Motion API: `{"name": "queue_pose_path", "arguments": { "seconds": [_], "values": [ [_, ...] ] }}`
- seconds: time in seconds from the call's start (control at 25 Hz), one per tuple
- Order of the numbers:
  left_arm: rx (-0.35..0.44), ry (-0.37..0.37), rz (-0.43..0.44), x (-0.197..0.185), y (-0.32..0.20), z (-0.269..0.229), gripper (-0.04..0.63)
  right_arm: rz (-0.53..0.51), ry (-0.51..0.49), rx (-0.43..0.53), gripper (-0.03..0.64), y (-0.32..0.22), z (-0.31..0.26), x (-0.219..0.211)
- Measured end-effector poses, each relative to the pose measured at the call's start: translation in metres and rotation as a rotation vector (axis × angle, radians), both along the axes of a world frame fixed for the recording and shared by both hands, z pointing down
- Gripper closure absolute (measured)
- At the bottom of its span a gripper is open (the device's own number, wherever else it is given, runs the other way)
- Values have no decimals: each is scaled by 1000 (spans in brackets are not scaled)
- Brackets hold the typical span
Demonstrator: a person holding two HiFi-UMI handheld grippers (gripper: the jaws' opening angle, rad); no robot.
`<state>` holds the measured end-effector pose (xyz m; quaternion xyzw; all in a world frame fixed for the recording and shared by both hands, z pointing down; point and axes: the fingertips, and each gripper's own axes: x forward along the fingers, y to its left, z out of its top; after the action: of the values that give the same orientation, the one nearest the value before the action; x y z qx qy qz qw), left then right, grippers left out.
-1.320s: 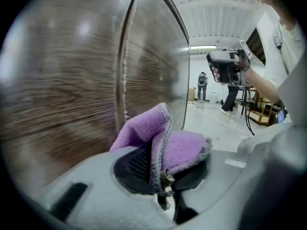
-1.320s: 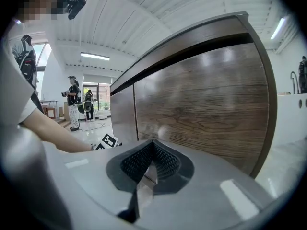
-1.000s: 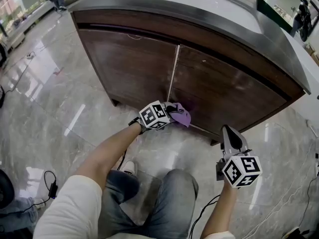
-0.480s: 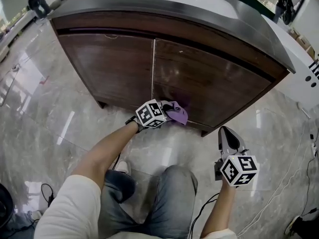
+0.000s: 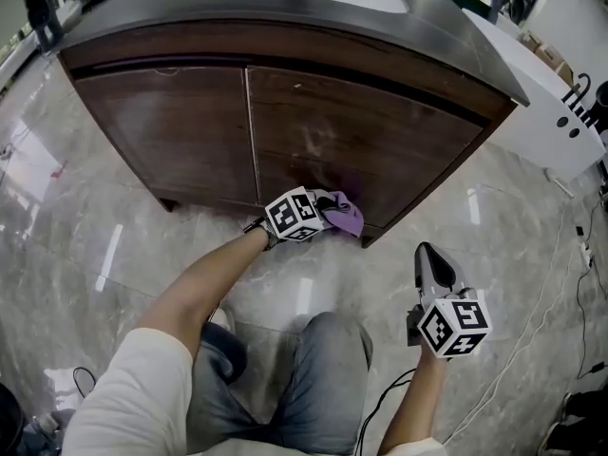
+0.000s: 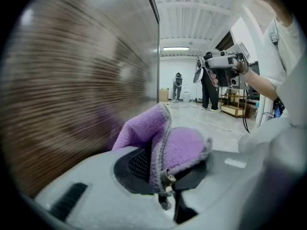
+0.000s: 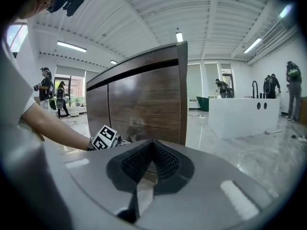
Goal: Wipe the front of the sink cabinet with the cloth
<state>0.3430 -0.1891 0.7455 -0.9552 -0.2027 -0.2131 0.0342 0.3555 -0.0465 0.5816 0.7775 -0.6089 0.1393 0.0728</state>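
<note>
A dark wood sink cabinet (image 5: 380, 150) with two doors fills the top of the head view. My left gripper (image 5: 328, 207) is shut on a purple cloth (image 5: 344, 217), which is pressed low on the right door near the bottom edge. In the left gripper view the purple cloth (image 6: 165, 140) bulges between the jaws beside the wood front (image 6: 72, 104). My right gripper (image 5: 432, 266) hangs shut and empty to the lower right, apart from the cabinet. From the right gripper view the cabinet (image 7: 144, 104) and the left gripper's marker cube (image 7: 104, 138) show ahead.
Glossy marble floor (image 5: 95, 236) surrounds the cabinet. A white counter (image 5: 551, 122) stands at the right. Cables (image 5: 551, 293) trail over the floor at right. My knees (image 5: 313, 369) are below the grippers. Several people stand far off in the room.
The cloth and left gripper have slid rightward along the cabinet's lower front, from the seam between the doors onto the right door. The right gripper stays in place.
</note>
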Motion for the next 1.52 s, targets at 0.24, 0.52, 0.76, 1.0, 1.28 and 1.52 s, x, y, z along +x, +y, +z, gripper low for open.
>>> {"name": "queue_pose_path", "arguments": {
  "seconds": [0.24,0.52,0.76,1.0,1.28,1.52],
  "values": [
    [38,25,41,38,36,6,546,59,2,-8,609,32,2,9],
    [39,33,73,85,72,18,546,137,9,-34,609,66,8,29],
    [24,43,131,116,100,23,546,205,7,-40,609,91,13,46],
    [13,85,199,133,125,6,545,235,-5,-40,609,106,19,54],
    [-52,220,252,148,158,-63,548,241,7,-24,609,114,7,65],
    [-54,294,297,125,169,-115,548,239,33,18,609,112,-21,70]
  ]
}}
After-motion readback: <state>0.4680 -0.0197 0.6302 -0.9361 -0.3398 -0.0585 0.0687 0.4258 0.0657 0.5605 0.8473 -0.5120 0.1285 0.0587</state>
